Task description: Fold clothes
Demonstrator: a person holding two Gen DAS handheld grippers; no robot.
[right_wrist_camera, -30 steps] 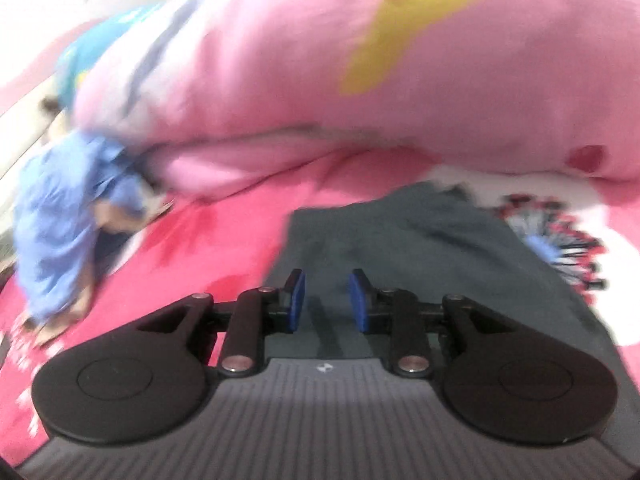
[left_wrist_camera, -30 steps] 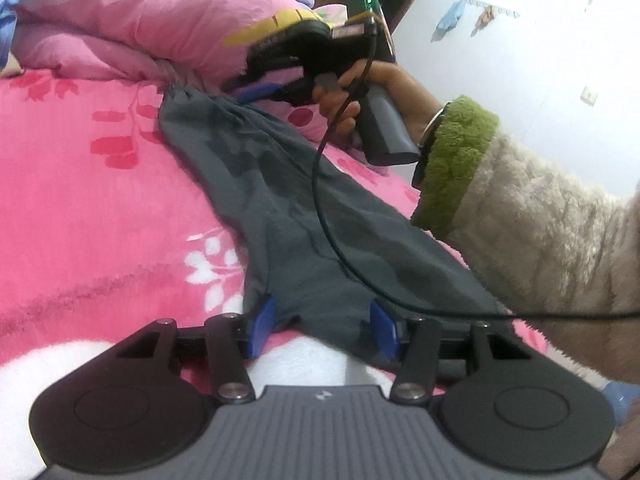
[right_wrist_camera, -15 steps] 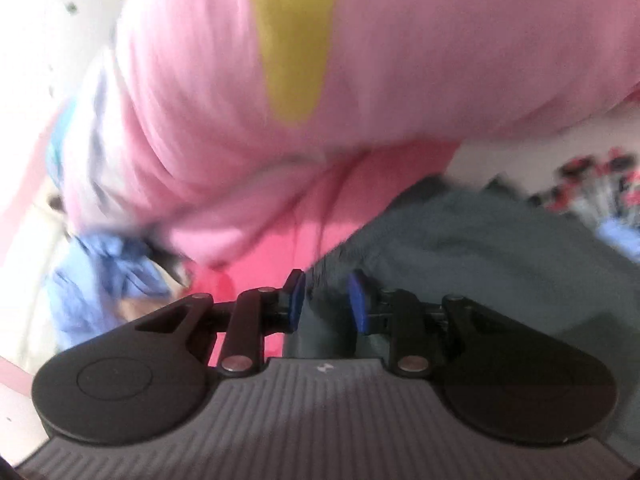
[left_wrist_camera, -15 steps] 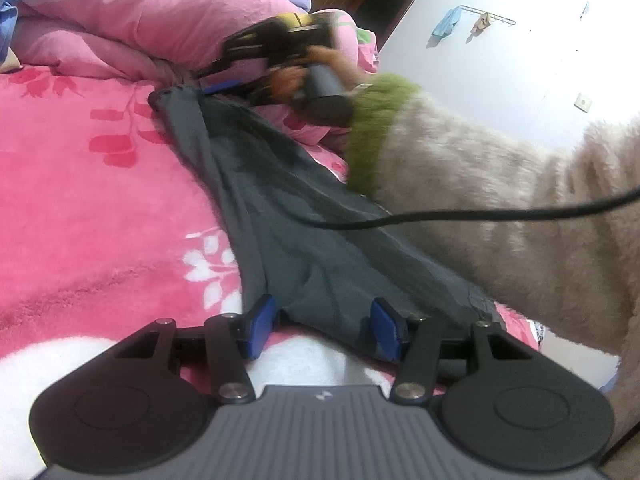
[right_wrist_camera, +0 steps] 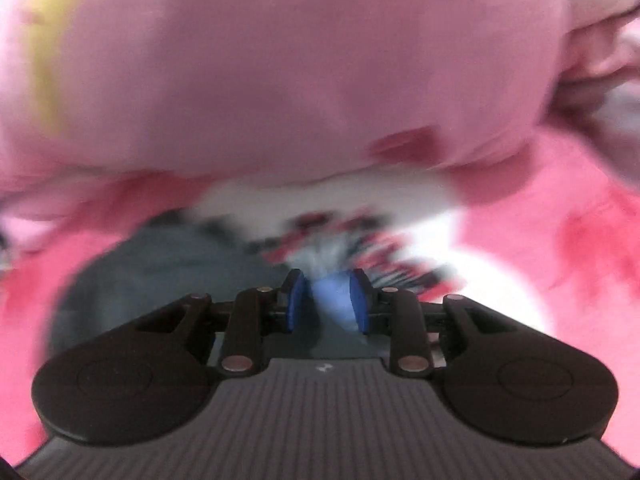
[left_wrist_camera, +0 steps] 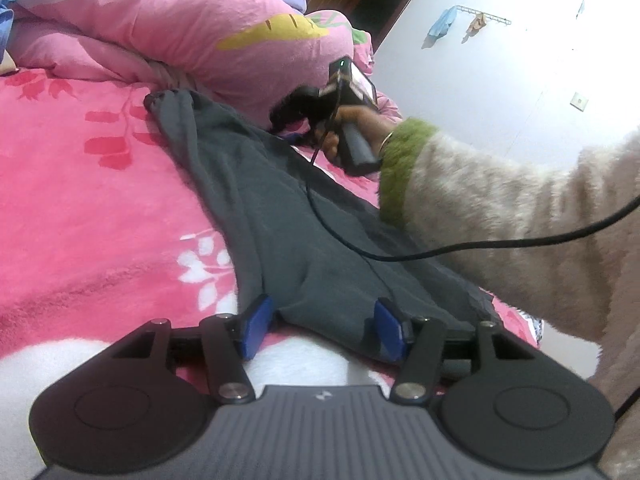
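Since before, right gripper moved off the far end of the grey trousers toward the right; its jaws stand partly apart, empty. Left gripper, wide apart, straddles their near edge on the bed; pink quilt behind.

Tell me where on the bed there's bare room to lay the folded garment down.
The pink bedspread left of the gray garment lies bare, up to the piled quilt. Right of the garment is crowded: the sleeve, cable and right gripper.

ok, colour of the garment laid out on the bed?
Dark grey, plain, no visible print. The garment shows best in the left wrist view, spread over the pink floral bedsheet.
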